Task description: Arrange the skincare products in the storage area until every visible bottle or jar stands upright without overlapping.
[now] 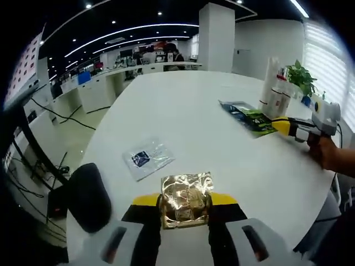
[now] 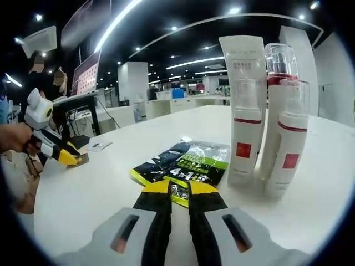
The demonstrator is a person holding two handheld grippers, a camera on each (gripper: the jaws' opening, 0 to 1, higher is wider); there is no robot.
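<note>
My left gripper [image 1: 186, 208] is shut on a crinkled gold foil sachet [image 1: 186, 198], held just above the white table [image 1: 183, 111]. A clear sachet with a blue label [image 1: 147, 158] lies flat a little ahead and to the left. In the right gripper view, my right gripper [image 2: 178, 194] is shut on the near edge of a black-and-green sachet [image 2: 188, 163] lying on the table. Just right of it stand a white tube [image 2: 244, 111] and two white pump bottles [image 2: 288, 138], all upright and close together. The right gripper [image 1: 288, 126] also appears at that sachet [image 1: 249, 117].
A potted plant [image 1: 302, 75] stands behind the bottles [image 1: 274, 88] near the table's right edge. A black chair back [image 1: 86, 194] sits off the table's near left edge. A hand holds the left gripper [image 2: 64, 155] with its gold sachet at the far left.
</note>
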